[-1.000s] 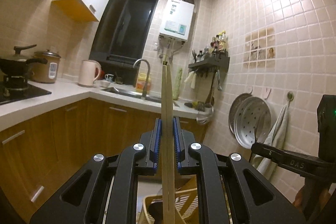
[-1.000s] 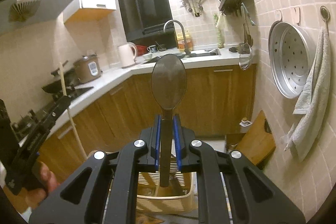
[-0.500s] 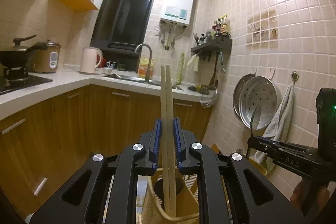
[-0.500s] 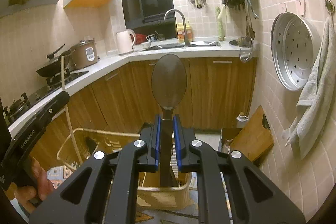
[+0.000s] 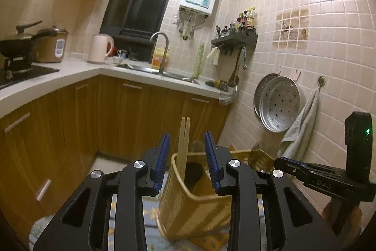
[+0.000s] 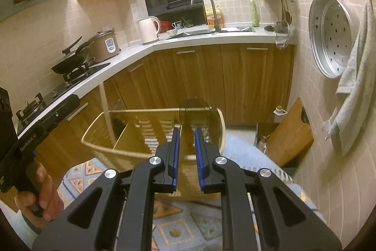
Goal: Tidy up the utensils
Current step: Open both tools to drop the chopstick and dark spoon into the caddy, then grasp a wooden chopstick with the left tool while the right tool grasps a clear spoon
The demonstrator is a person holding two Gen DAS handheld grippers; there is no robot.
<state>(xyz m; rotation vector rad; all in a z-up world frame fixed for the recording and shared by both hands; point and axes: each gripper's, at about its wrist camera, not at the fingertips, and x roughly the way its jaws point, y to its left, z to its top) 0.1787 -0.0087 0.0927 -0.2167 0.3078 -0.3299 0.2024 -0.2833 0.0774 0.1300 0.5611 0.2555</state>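
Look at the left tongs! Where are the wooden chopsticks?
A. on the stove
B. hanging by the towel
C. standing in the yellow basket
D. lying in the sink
C: the chopsticks stand upright inside the yellow basket, between the opening left tongs, whose pads no longer touch them.

Pale wooden chopsticks (image 5: 184, 142) stand in a woven-look cream plastic basket (image 5: 188, 208). The basket sits on a patterned cloth mat (image 6: 178, 222). Matt black plastic grippers carry ribbed blue pads (image 5: 164, 154). Cabinets (image 6: 235, 81) are glossy brown wood grain under a smooth white bench (image 5: 70, 77). Perforated shiny metal trays (image 5: 279, 105) hang on glazed pink tile beside a soft grey cloth towel (image 5: 303, 126).
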